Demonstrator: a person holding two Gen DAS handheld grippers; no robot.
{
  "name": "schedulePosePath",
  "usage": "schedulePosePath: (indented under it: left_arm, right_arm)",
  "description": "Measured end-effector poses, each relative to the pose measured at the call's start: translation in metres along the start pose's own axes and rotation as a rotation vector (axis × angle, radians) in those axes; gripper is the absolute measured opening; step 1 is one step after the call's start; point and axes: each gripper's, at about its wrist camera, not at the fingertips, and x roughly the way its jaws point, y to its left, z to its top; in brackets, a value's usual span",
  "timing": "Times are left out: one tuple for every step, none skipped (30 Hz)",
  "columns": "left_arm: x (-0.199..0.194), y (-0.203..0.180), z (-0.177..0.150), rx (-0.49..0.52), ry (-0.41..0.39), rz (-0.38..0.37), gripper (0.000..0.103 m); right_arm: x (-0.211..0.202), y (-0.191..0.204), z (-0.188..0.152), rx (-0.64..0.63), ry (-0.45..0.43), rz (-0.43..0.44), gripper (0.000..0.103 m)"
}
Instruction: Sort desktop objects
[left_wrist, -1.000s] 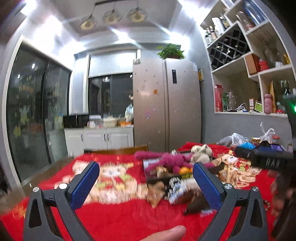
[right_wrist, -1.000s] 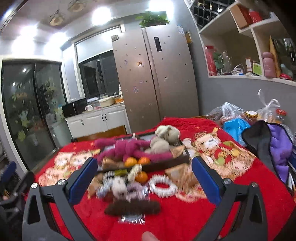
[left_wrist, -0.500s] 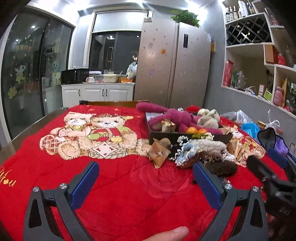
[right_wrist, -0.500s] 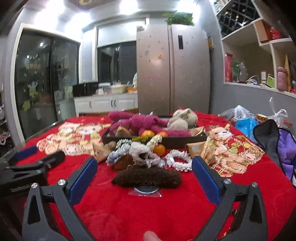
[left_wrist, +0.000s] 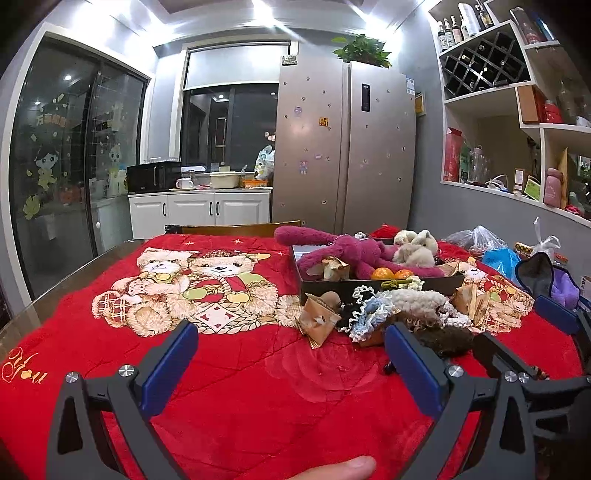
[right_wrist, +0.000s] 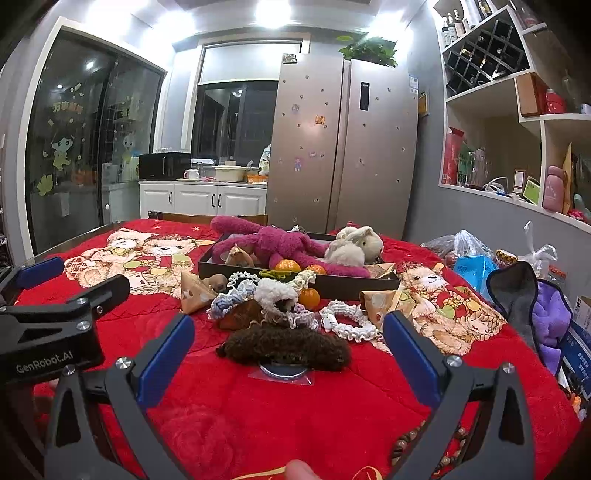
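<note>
While both gape | right tool (right_wrist: 288, 354) faces brown fuzzy clip (right_wrist: 286, 348) (unheld) | left tool (left_wrist: 290, 356) beside

Both wrist views face low across the red blanket (left_wrist: 236, 369), sharing the tray (right_wrist: 332, 286).

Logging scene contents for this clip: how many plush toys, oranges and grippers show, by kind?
Plush toys: 2, magenta plush and cream plush, both in the dark tray.
Oranges: 3, two in the tray, one on the red cloth.
Grippers: 2, left gripper, right gripper, both open.
Total: 7
</note>
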Motion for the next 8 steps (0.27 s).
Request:
schedulePosePath:
  left_arm:
    - [-0.0001, 0.0000, 0.0000, 0.000, -0.002, -0.003, 0.103]
    - [0.0001, 0.0002, 0.0002, -0.001, -0.003, -0.006, 0.103]
    - [0.0006, 0.0004, 0.0004, -0.002, -0.002, -0.009, 0.103]
    - [0.0014, 0.0004, 0.0004, -0.003, 0.001, -0.014, 0.103]
    - [0.0021, 0.0004, 0.0003, -0.003, 0.004, -0.015, 0.103]
    - [0.0027, 0.0005, 0.0002, -0.004, 0.007, -0.017, 0.103]
    - [0.0026, 0.0006, 0.0001, -0.005, 0.007, -0.018, 0.103]
    - [0.0025, 0.0006, 0.0000, -0.005, 0.007, -0.018, 0.103]
  right_arm:
    - [-0.0001, 0.0001, 0.0002, 0.000, -0.001, -0.001, 0.103]
    - [-0.0001, 0.0001, 0.0003, 0.000, -0.002, 0.000, 0.103]
    - [0.0001, -0.0001, 0.0000, 0.000, -0.005, 0.000, 0.103]
    - [0.0003, -0.0001, 0.0002, -0.001, -0.006, -0.002, 0.103]
    - [0.0009, 0.0002, 0.0002, -0.002, -0.007, -0.003, 0.103]
    - [0.0015, 0.0003, -0.0003, -0.002, -0.006, -0.003, 0.103]
    - [0.0019, 0.0003, -0.0003, -0.002, -0.005, -0.001, 0.103]
    - [0.0015, 0.0000, -0.0005, -0.001, -0.004, 0.001, 0.103]
